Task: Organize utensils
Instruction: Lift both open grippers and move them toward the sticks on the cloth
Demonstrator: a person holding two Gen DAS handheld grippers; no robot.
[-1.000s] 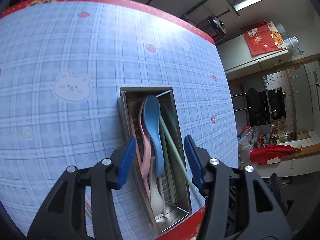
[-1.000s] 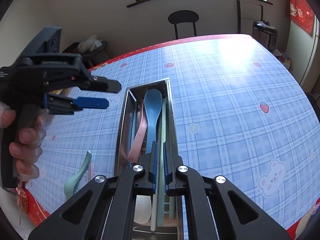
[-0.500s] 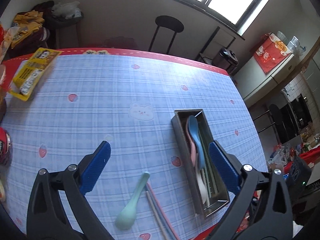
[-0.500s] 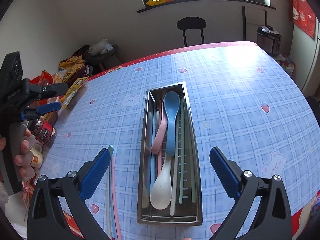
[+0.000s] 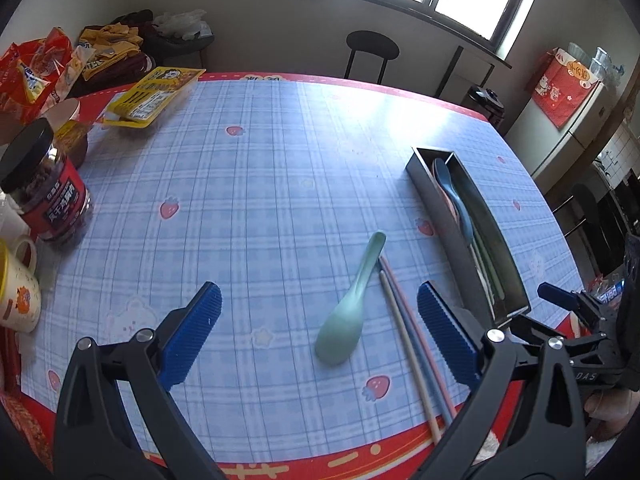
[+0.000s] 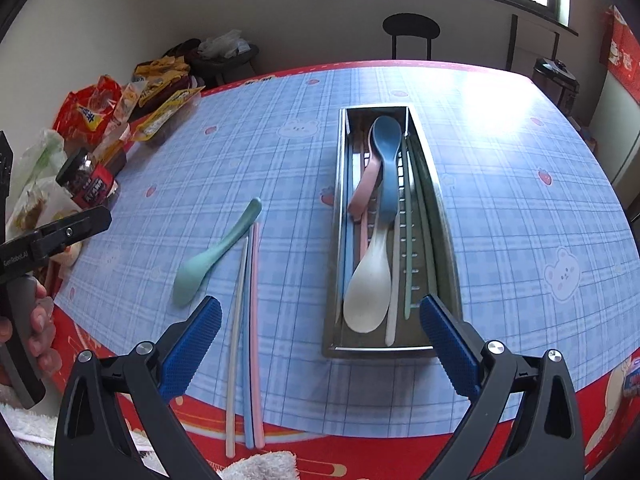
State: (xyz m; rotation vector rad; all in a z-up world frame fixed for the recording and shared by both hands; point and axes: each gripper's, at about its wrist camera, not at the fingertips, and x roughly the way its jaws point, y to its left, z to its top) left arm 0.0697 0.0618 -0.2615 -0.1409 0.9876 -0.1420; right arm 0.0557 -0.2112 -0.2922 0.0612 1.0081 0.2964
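Steel tray point(image 6: 338, 344) between right gripper point(image 6: 320, 340) wide-open fingers, green spoon point(image 5: 348, 312) between left gripper point(image 5: 318, 330) fingers, spread wide, nothing held.

Chopsticks point(image 6: 245, 360): near ends run under towel point(image 6: 260, 466) at table's near edge, tips hidden.
Metal tray point(image 5: 436, 208): in left wrist view near wall masks most contents; only blue spoon point(image 5: 450, 192) bowl and few handles show.
Mug point(image 5: 16, 296): cut by left picture edge.
Jar point(image 6: 90, 180) label: print too small to read.
Snack bags point(image 6: 90, 114) far left: brands illegible.
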